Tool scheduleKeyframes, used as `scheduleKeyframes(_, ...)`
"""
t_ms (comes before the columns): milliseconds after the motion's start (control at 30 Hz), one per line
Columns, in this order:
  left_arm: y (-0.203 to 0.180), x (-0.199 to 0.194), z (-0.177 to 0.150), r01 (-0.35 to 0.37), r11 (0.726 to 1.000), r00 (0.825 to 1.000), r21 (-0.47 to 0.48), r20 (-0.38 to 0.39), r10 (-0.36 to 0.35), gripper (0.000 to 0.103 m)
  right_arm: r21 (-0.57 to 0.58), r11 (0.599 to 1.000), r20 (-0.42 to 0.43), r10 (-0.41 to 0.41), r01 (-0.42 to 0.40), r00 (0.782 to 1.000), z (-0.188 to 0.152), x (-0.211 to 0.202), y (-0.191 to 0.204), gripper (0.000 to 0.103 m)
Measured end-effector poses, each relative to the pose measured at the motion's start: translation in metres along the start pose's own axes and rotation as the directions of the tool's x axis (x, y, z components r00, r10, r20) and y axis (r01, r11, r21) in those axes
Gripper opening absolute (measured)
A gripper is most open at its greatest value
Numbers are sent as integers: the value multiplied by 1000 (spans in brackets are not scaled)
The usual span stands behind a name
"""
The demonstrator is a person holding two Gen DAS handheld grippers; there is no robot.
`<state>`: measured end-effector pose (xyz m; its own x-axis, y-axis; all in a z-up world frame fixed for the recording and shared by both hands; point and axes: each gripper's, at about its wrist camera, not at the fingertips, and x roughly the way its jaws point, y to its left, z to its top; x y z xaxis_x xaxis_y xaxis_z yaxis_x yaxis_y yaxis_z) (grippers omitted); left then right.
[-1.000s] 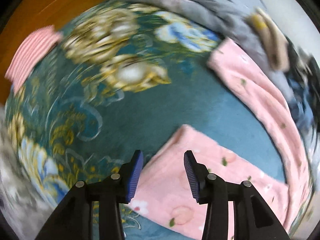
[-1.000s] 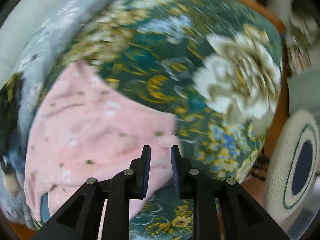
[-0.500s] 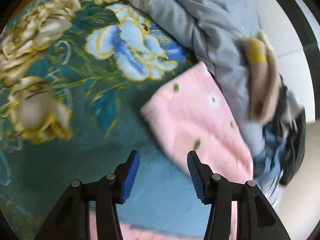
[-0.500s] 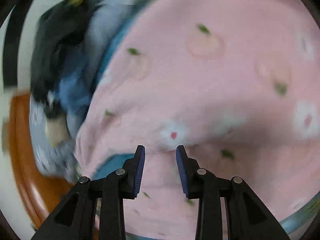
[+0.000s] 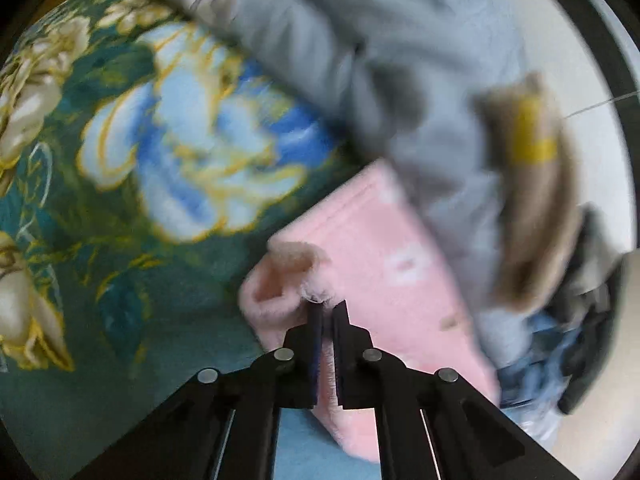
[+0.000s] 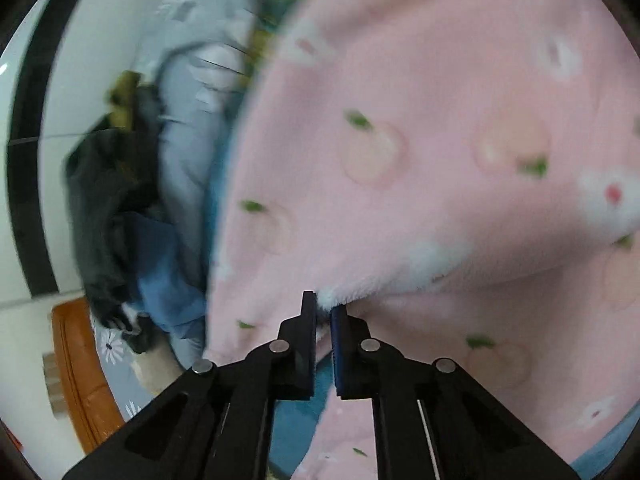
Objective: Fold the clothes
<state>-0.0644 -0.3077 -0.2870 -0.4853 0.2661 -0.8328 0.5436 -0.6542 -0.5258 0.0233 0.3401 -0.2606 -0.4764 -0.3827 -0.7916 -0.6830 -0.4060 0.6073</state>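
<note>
The pink fleece garment (image 5: 384,264), soft and fuzzy, lies on the flower-printed bedspread (image 5: 120,184). The left gripper (image 5: 325,307) has just closed, pinching a curled corner of it. The right gripper (image 6: 323,303) has just closed on a fluffy fold edge. A grey quilt (image 5: 360,52) crowds 12 o'clock; open bedspread lies at 9 o'clock.

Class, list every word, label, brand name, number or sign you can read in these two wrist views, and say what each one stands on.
None: no readable text shows in either view.
The fluffy pink garment carries only printed peaches, leaves and white flowers.
The teal floral blanket and the grey floral quilt carry only patterns.
The yellow band on the beige cloth is too blurred to tell.
</note>
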Motion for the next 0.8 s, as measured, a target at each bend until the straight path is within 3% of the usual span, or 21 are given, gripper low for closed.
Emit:
scheduleKeyframes(67,-7,-27,4,88,996,994,2,72,-88,4,-63,998,32,8,-6,999,0,-22,9,6)
scheduleKeyframes(133,-1,-41,2,90,996,991,10,99,-91,4,-105,994,33,-13,16,999,-2,-29,6,5)
scheduleKeyframes(200,16,-30,-5,-5,1000,999,31,48,3,4,-97,993,-10,-73,71,997,-7,-18,-6,5)
scheduleKeyframes(300,43,-9,-16,-105,994,994,8,-40,105,4,-103,982,-68,-164,156,984,-14,1,-21,5)
scheduleKeyframes(400,56,-6,-20,-121,993,991,-6,-50,121,5,-140,975,-58,-185,175,981,-14,3,-17,5)
scheduleKeyframes(500,46,-5,-16,-152,987,987,56,-42,154,5,-154,968,-64,-209,197,976,-10,6,-14,6)
scheduleKeyframes(633,29,-1,-15,-137,984,984,116,-97,148,9,-168,972,-79,-180,164,981,-9,-4,-8,10)
scheduleKeyframes(667,24,-4,-17,-133,981,984,141,-101,148,18,-183,971,-84,-172,155,981,-9,-8,-3,21)
scheduleKeyframes(700,19,-7,-20,-129,977,983,169,-106,148,36,-197,970,-89,-165,145,982,-10,-13,1,33)
scheduleKeyframes(767,10,-16,-26,-127,971,984,201,-100,149,59,-226,966,-96,-153,128,984,-10,-23,10,38)
scheduleKeyframes(800,6,-22,-29,-126,968,984,219,-94,149,59,-242,962,-95,-151,124,984,-6,-29,15,38)
